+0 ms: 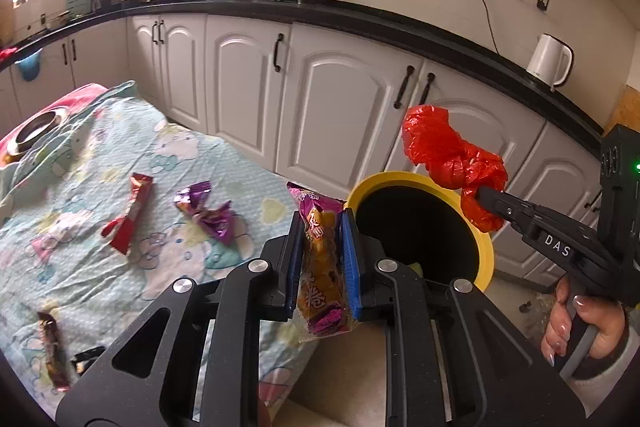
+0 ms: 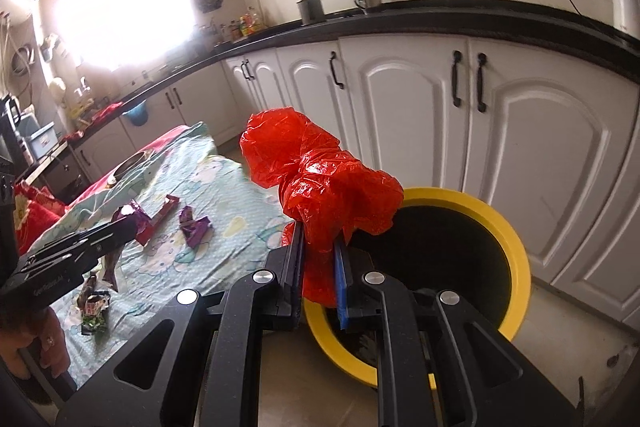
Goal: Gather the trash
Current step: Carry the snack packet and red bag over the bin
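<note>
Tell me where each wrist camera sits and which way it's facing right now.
Left wrist: on the left gripper, facing the kitchen cabinets over its snack packet; the right hand shows.
Right wrist: on the right gripper, facing the cabinets over its red plastic bag; the left gripper shows.
Shared: yellow bin, wrapper-strewn bedsheet.

My left tongs (image 1: 320,251) are black with blue pads, pinching a purple and orange snack packet (image 1: 320,267). My right tongs (image 2: 318,267) are black too, closed on a crumpled red plastic bag (image 2: 320,183). The bin (image 2: 516,251) is yellow outside, black inside. The cloth on the table (image 1: 100,267) is pale blue with pink and white cartoon cats. On it lie a red wrapper (image 1: 130,213), a purple foil wrapper (image 1: 208,211) and a brown one (image 1: 52,355). The cabinets (image 1: 336,115) are white with black handles.
</note>
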A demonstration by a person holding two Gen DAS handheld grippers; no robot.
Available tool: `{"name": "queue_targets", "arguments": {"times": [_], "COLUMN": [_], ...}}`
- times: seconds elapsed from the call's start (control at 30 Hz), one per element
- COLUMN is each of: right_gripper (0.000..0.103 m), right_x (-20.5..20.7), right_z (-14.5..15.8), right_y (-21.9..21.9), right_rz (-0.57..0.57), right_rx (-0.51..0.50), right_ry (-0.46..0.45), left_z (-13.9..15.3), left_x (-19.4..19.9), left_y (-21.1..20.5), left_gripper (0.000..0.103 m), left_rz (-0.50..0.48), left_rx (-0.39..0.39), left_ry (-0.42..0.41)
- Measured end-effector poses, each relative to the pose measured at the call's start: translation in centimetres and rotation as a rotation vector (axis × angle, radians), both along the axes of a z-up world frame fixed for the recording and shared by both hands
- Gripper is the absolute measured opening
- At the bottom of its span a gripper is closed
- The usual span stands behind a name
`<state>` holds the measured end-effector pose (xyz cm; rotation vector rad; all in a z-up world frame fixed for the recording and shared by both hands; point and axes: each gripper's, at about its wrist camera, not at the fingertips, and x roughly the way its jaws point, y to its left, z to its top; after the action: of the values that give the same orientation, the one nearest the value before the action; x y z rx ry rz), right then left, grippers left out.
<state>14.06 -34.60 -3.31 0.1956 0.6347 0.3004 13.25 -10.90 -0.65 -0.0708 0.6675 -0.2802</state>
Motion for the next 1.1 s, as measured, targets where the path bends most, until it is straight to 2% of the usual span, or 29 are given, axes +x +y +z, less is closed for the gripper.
{"name": "queue_targets", "arguments": {"times": [0.43,1.1], "right_gripper": [0.013,0.013], "right_x": [-0.4,-0.4], "right_z": [-0.9,-3.9], "right_y": [-3.2,-7.5], "right_rz": [-0.083,-0.215], "right_rx": [0.016,0.043], "right_ry": [0.012,0.117], "left_z": [-0.6,-2.9], "left_x": [1.2,3.9], "left_y": [-4.3,-10.8], "left_gripper": [0.013,0.013], "left_rz": [-0.085,-0.202], "left_rx": [0.023,0.074], "left_ry": [-0.001,0.006]}}
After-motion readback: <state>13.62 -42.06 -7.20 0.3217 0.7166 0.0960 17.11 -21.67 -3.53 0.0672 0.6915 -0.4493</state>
